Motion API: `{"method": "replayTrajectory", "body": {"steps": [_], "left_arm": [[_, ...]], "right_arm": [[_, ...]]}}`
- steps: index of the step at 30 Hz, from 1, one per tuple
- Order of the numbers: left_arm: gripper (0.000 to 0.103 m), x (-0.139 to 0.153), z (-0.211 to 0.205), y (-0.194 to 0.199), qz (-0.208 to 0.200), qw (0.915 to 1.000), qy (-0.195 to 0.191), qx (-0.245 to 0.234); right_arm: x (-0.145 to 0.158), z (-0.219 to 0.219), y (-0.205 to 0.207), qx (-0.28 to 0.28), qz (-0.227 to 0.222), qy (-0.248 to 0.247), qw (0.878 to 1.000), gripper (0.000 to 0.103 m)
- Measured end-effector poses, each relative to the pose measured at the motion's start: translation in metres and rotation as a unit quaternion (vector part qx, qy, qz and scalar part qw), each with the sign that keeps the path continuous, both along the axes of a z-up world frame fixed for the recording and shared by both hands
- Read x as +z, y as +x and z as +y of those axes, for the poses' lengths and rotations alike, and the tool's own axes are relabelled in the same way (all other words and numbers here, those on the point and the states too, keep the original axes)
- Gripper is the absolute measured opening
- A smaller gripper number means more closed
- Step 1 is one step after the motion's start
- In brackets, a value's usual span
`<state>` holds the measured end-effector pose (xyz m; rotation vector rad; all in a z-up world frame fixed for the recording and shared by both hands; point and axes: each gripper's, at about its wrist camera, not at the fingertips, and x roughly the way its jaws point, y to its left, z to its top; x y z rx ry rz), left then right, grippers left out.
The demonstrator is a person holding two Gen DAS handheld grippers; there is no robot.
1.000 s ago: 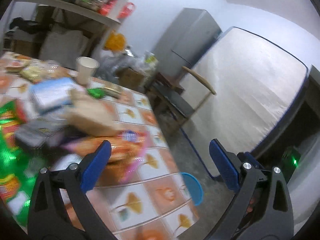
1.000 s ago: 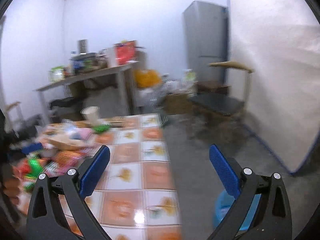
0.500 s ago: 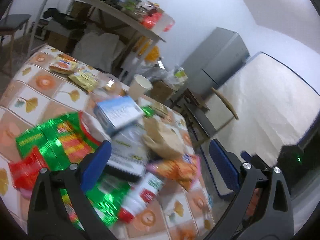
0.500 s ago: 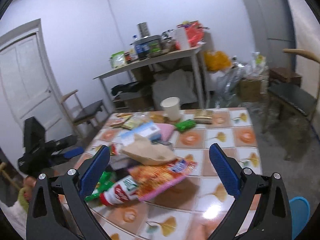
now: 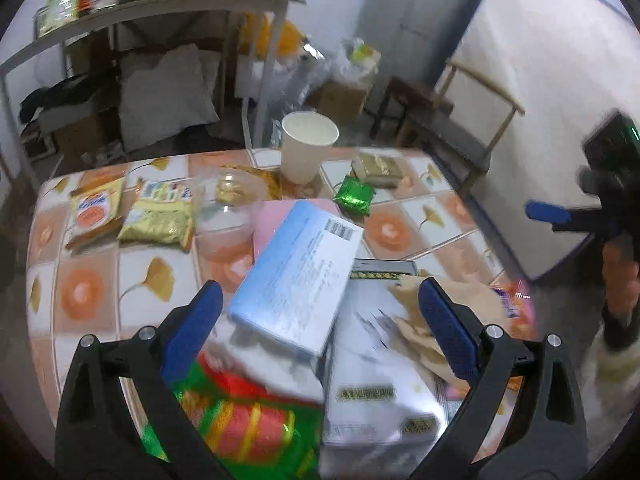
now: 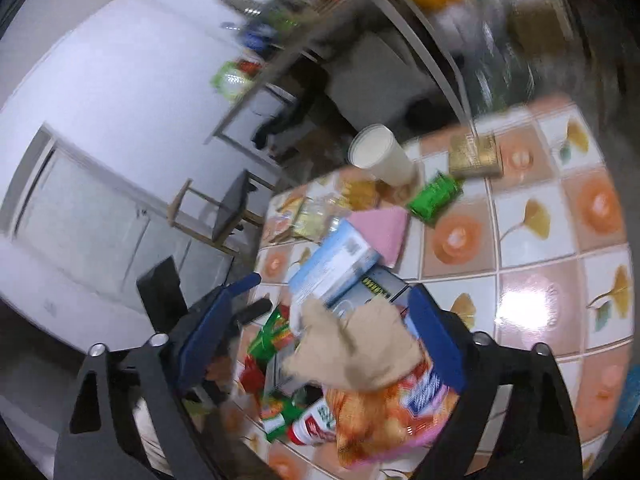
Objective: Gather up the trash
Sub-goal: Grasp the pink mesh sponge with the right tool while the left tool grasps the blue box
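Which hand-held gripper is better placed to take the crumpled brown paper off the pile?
Right, probably. The right hand-held gripper already has the brown paper between its open fingers. The left hand-held gripper is over the blue box, with the paper at its right finger.

2 close views, shared table (image 5: 96, 292)

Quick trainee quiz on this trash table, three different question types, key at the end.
1. True or false: the white paper cup lies tipped on its side.
2. What lies on top of the orange snack bag, between the right gripper fingers? A) crumpled brown paper B) a pink sheet C) a green wrapper
3. Fill in: the light blue box leans on a ___ sheet.

Key: 1 false, it stands upright. 2 A, the brown paper. 3 pink.
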<state>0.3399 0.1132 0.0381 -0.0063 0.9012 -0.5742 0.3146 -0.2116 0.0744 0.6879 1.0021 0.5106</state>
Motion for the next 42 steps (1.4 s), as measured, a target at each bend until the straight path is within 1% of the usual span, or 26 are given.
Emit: {"method": "replayTrajectory", "body": {"steps": [2,3,5,6,8,12,15,17,19,21,24,27,29,30,32,34,36,38,42], "left_arm": [[0.094,-0.009,-0.007,0.015,0.012,0.9998,0.006,-0.012],[0.094,-0.014,-0.011,0.022,0.024,0.9994,0.008,-0.022],[0.094,-0.021,-0.017,0.034,0.043,0.9983,0.019,-0.035],[0.094,-0.025,-0.018,0.037,0.049,0.9977,0.021,-0.041],[0.094,-0.034,-0.026,0.044,0.067,0.9955,0.037,-0.056],[0.094,-0.046,-0.035,0.051,0.084,0.9922,0.052,-0.077],[0.094,-0.055,-0.040,0.056,0.102,0.9899,0.061,-0.078],[0.094,-0.058,-0.040,0.059,0.109,0.9898,0.055,-0.072],[0.094,-0.059,-0.041,0.062,0.110,0.9901,0.054,-0.068],[0.094,-0.061,-0.042,0.063,0.113,0.9898,0.058,-0.066],[0.094,-0.066,-0.042,0.064,0.130,0.9879,0.055,-0.063],[0.094,-0.068,-0.042,0.063,0.130,0.9877,0.060,-0.063],[0.094,-0.069,-0.042,0.062,0.129,0.9876,0.064,-0.063],[0.094,-0.069,-0.042,0.062,0.129,0.9876,0.063,-0.063],[0.094,-0.069,-0.042,0.062,0.130,0.9875,0.063,-0.064],[0.092,-0.070,-0.043,0.063,0.129,0.9875,0.064,-0.062],[0.082,-0.071,-0.044,0.063,0.128,0.9872,0.074,-0.060],[0.076,-0.071,-0.042,0.064,0.129,0.9868,0.076,-0.060],[0.076,-0.067,-0.038,0.063,0.126,0.9880,0.067,-0.060]], "right_arm": [[-0.023,0.001,0.032,0.011,0.043,0.017,0.999,0.080],[-0.038,0.000,0.047,0.004,0.073,0.024,0.997,0.079],[-0.060,0.003,0.069,0.017,0.109,0.035,0.993,0.079],[-0.074,0.005,0.081,0.014,0.135,0.033,0.990,0.079],[-0.090,0.012,0.098,0.027,0.160,0.026,0.986,0.079],[-0.119,0.027,0.126,0.043,0.198,0.023,0.979,0.079],[-0.140,0.040,0.142,0.053,0.229,0.028,0.971,0.079],[-0.152,0.045,0.150,0.054,0.244,0.033,0.968,0.079],[-0.160,0.052,0.156,0.058,0.252,0.036,0.965,0.078],[-0.168,0.060,0.162,0.063,0.257,0.034,0.964,0.074],[-0.175,0.069,0.167,0.064,0.261,0.040,0.962,0.070],[-0.177,0.074,0.172,0.063,0.261,0.048,0.962,0.061],[-0.179,0.077,0.174,0.063,0.264,0.053,0.961,0.053],[-0.180,0.080,0.175,0.063,0.265,0.053,0.961,0.051],[-0.182,0.083,0.176,0.064,0.266,0.050,0.960,0.041],[-0.184,0.084,0.176,0.065,0.267,0.047,0.960,0.035],[-0.185,0.084,0.175,0.063,0.266,0.047,0.961,0.034],[-0.184,0.084,0.174,0.062,0.262,0.044,0.962,0.032],[-0.180,0.087,0.173,0.061,0.254,0.041,0.964,0.029]]}}
